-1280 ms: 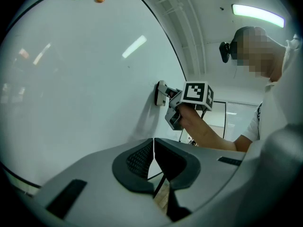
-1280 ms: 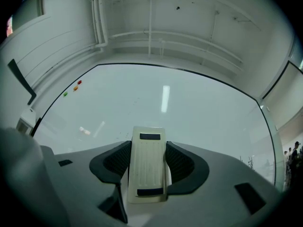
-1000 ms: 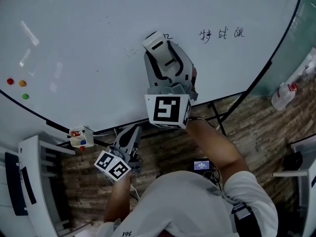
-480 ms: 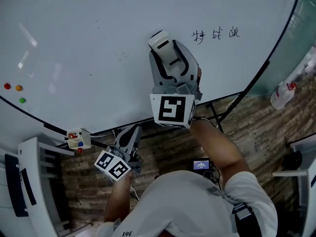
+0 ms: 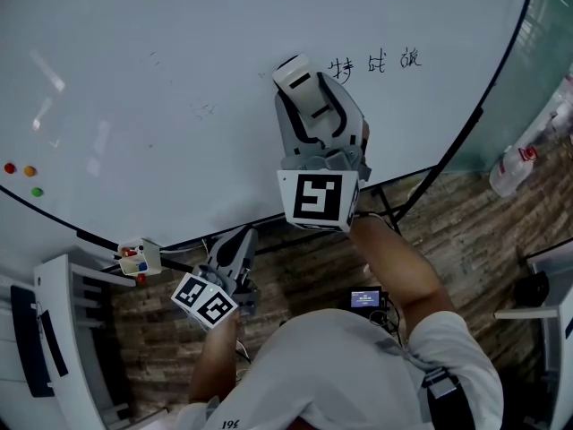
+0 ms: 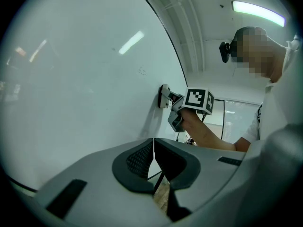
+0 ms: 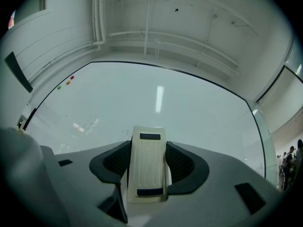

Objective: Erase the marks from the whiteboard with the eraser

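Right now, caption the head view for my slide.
Right gripper holds the eraser against the whiteboard beside the handwritten marks.

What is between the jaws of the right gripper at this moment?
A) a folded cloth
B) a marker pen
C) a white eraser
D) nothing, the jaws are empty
C: in the right gripper view, the right gripper has both jaws shut on the white eraser, which stands between them.

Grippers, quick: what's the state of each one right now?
Left gripper: shut, nothing between the jaws.
Right gripper: shut on the eraser.
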Demonstrator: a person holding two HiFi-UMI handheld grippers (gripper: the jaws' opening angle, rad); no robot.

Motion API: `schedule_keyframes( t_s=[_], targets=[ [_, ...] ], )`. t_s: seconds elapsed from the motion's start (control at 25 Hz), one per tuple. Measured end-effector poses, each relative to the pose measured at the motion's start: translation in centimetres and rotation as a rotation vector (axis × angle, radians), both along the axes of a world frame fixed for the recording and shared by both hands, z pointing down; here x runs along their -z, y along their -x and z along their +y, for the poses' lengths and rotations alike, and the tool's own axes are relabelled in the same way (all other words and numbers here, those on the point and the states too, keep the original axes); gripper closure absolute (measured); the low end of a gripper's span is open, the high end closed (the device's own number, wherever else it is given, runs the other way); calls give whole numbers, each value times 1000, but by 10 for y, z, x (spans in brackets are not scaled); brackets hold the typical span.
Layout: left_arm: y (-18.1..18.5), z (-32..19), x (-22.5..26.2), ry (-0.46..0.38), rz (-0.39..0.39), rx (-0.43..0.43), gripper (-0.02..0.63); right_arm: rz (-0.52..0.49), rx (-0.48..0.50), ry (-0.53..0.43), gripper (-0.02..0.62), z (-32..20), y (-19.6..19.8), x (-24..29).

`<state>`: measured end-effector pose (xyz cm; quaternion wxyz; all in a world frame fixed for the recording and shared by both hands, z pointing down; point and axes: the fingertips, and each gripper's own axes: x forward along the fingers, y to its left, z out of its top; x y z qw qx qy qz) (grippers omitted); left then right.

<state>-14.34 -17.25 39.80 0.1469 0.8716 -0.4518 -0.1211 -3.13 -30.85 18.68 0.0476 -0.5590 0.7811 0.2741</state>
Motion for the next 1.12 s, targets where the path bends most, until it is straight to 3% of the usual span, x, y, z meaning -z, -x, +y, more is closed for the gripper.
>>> schedule_keyframes(
  t_s=[1.12],
  targets=[
    [-46, -20, -4, 19, -20, -24, 600, 21, -33, -25, 344, -21, -71, 0]
  ],
)
